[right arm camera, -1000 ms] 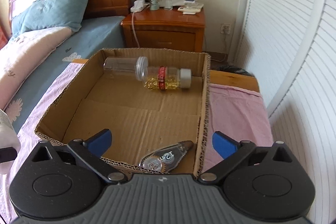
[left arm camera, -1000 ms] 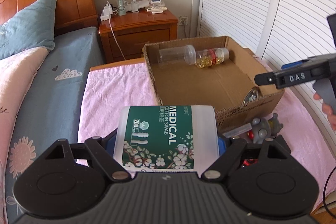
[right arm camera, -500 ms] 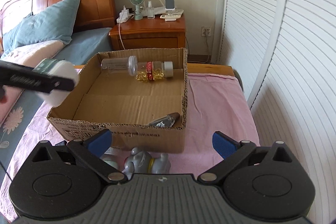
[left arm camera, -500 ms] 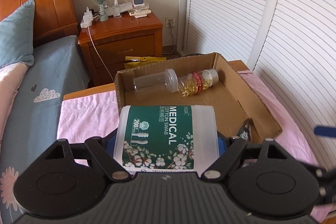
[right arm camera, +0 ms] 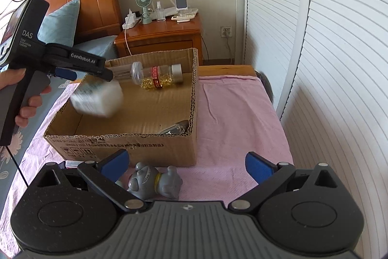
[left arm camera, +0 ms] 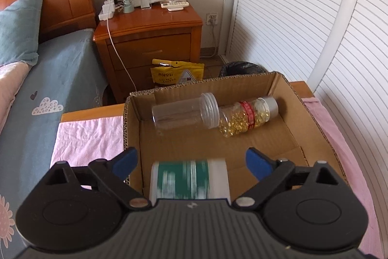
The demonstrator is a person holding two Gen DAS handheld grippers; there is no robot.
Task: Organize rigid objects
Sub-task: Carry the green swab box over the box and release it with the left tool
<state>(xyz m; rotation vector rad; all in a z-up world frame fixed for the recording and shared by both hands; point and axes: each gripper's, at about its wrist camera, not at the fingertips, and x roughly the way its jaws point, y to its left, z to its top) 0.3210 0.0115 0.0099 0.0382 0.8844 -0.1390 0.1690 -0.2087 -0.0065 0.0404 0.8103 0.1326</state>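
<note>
My left gripper [left arm camera: 191, 158] is open over the near left part of the cardboard box [left arm camera: 312, 123]. The green-and-white cotton swab box [left arm camera: 189, 180] is blurred and loose between its spread fingers, dropping into the box; it also shows in the right wrist view [right arm camera: 98, 98] below the left gripper [right arm camera: 84, 69]. A clear empty jar [left arm camera: 184, 113] and a pill bottle with yellow capsules [left arm camera: 245, 117] lie at the box's far side. My right gripper [right arm camera: 186, 163] is open and empty, in front of the box [right arm camera: 121, 147], over a grey toy figure [right arm camera: 155, 182].
A correction tape [right arm camera: 175, 129] lies in the box's near right corner. The pink cloth [right arm camera: 232, 113] covers the table. A bed [left arm camera: 36, 94] is on the left, a wooden nightstand [left arm camera: 148, 40] behind, louvred doors [right arm camera: 327, 64] on the right.
My left gripper moved over the box and opened, releasing the cotton swab box, which is now falling. My right gripper has pulled back towards the table's near edge.
</note>
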